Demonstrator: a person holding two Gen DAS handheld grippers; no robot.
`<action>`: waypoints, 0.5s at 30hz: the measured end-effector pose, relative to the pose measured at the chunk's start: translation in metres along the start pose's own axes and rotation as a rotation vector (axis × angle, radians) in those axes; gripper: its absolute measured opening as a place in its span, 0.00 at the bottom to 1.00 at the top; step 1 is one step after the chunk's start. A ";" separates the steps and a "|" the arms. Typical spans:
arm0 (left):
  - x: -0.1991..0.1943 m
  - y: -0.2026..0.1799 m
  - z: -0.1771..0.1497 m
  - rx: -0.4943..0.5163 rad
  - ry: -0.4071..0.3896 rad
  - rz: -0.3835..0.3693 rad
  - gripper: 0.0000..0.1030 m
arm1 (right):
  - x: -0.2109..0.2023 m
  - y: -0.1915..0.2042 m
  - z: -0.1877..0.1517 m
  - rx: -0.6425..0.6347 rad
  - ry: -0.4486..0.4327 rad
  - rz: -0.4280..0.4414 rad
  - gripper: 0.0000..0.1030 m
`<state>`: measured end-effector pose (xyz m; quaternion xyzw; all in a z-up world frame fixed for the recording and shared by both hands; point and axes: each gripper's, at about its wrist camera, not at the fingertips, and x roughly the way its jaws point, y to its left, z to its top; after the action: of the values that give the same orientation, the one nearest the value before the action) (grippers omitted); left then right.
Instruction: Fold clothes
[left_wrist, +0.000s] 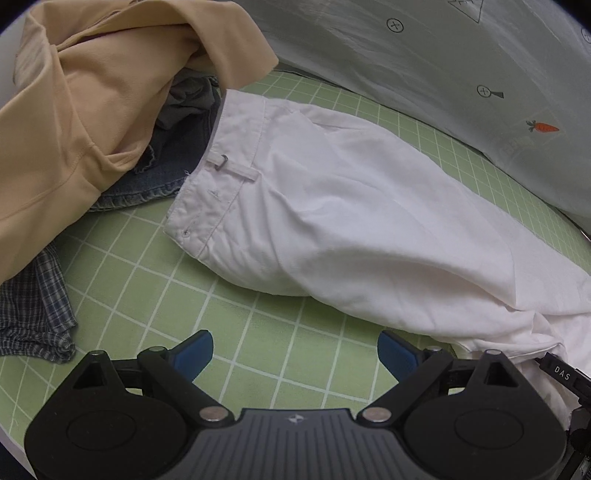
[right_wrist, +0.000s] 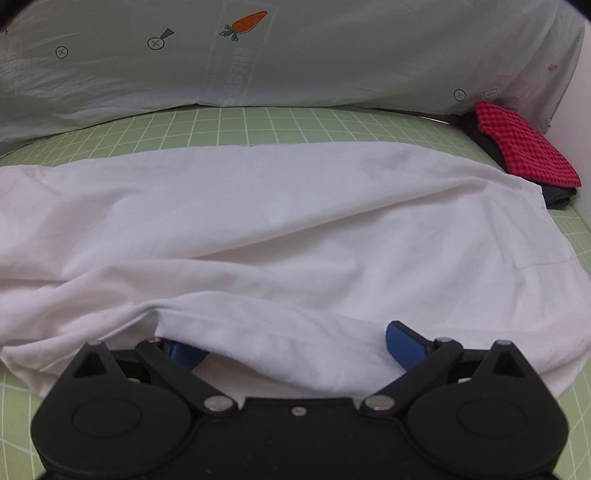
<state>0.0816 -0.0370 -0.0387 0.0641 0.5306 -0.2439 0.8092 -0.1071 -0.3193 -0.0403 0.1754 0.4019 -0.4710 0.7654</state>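
Reading "DAS" on black tag (left_wrist: 562, 372), beside white trousers (left_wrist: 351, 206), left tool (left_wrist: 295, 356) spread

left claw (left_wrist: 295, 350) spread wide | right claw (right_wrist: 295, 341) spread wide

Occluded and cropped regions, both wrist views.
White trousers (left_wrist: 332, 206): leg ends cut by the right edge. Denim garment (left_wrist: 173, 166) and grey cloth (left_wrist: 192, 98) mostly buried under the tan top (left_wrist: 85, 110). Right claw (right_wrist: 295, 349): left finger half hidden under trouser fabric. Dark garment (right_wrist: 491, 147) largely covered by red checked cloth (right_wrist: 524, 147).
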 end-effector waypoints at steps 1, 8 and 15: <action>0.004 0.000 -0.001 -0.001 0.015 -0.007 0.93 | -0.005 0.001 -0.006 0.005 0.013 0.004 0.99; 0.008 0.006 0.000 -0.004 0.031 -0.021 0.93 | -0.030 -0.007 -0.018 0.092 0.102 0.005 0.97; 0.012 0.008 -0.002 -0.005 0.053 -0.029 0.93 | -0.034 -0.007 -0.029 0.178 0.138 0.213 0.77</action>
<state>0.0874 -0.0331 -0.0510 0.0612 0.5535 -0.2524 0.7913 -0.1346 -0.2843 -0.0307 0.3163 0.3891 -0.4077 0.7631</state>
